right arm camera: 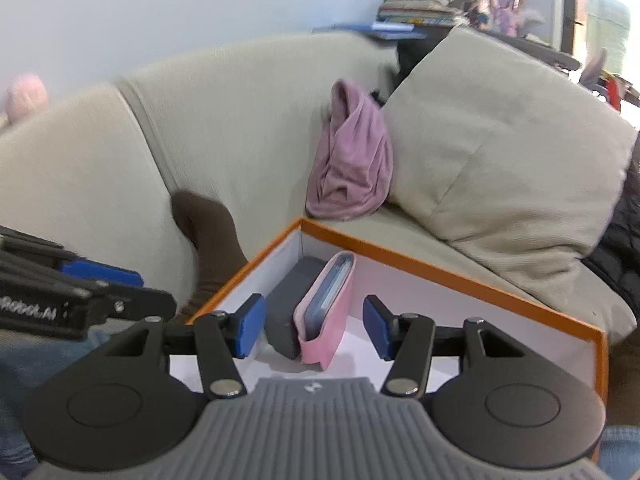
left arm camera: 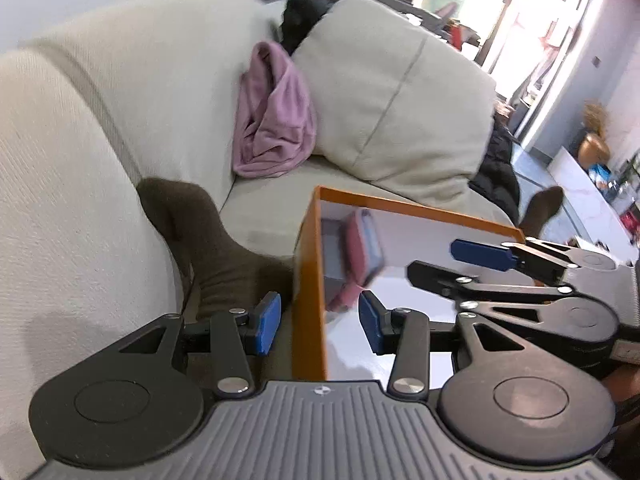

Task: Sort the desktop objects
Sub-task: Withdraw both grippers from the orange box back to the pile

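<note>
An orange-rimmed box with a white inside (left arm camera: 308, 280) (right arm camera: 460, 268) rests in front of the sofa. In it a pink case (right arm camera: 326, 312) (left arm camera: 362, 240) stands on edge against a dark grey block (right arm camera: 286, 304). My left gripper (left arm camera: 318, 322) is open, its fingers either side of the box's near orange wall, empty. My right gripper (right arm camera: 314, 330) is open, its blue pads on either side of the pink case and grey block, not touching them. It also shows in the left wrist view (left arm camera: 480, 256) over the box.
A beige sofa (right arm camera: 240, 128) with a large cushion (right arm camera: 508, 140) lies behind the box. A pink cloth (right arm camera: 352, 160) is bunched in the sofa corner. A foot in a brown sock (left arm camera: 208, 240) rests beside the box. Books (right arm camera: 412, 12) are stacked behind the sofa.
</note>
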